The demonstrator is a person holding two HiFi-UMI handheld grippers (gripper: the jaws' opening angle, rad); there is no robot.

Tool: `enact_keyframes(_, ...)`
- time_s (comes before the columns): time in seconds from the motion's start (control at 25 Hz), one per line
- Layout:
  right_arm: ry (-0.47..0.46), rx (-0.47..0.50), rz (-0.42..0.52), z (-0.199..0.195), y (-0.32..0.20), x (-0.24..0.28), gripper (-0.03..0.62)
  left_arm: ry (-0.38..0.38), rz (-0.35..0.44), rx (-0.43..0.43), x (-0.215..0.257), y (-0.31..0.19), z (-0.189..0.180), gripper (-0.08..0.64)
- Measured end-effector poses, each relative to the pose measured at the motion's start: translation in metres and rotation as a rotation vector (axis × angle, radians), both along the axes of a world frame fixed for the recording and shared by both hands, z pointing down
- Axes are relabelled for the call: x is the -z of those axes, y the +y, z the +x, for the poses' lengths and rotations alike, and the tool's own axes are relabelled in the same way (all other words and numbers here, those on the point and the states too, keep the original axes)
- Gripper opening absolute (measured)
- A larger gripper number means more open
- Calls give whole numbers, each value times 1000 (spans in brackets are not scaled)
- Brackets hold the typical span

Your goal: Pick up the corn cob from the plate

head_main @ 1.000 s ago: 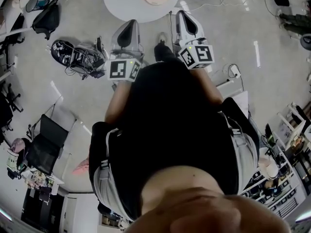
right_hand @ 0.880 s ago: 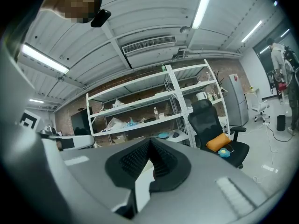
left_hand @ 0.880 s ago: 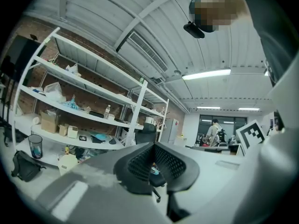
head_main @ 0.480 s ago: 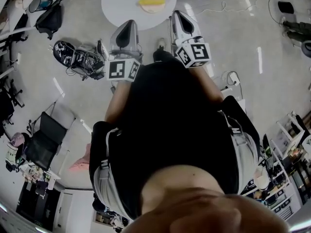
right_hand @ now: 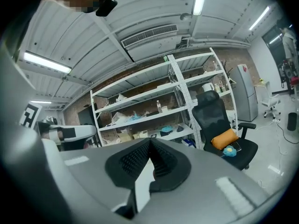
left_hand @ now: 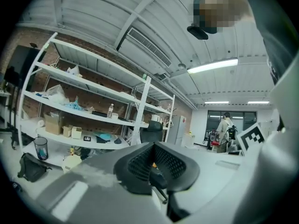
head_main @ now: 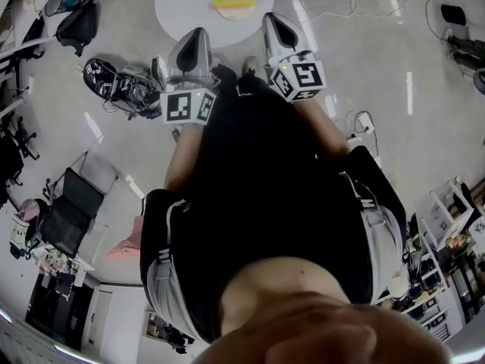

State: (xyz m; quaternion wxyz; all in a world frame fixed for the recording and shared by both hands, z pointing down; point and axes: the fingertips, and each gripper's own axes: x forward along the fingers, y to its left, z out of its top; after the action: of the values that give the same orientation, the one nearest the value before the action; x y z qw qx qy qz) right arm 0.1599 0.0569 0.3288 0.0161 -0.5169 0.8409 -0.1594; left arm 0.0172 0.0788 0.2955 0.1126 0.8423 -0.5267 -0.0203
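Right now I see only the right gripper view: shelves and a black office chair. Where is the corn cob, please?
Observer: The head view shows the corn cob lying on a plate on a round white table.
Operator: Is my hand-held gripper near it?
Observer: The right hand-held gripper shows at the table's near edge, short of the plate.
Operator: And the left one?
Observer: The left hand-held gripper shows at the same edge.

Open floor (head_main: 364, 67) toward table (head_main: 178, 10), clutter (head_main: 121, 86) left
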Motion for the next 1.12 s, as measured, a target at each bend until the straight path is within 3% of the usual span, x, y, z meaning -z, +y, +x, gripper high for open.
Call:
enact_keyframes(0.4,62,43,-53,-23,-31,-33,6,26,-34,-30,-20,-38,0,2)
enact_keyframes(1.12,119,28,-207,-41,-96,-98,35,62,-128,-59,-56,-121,-20,2)
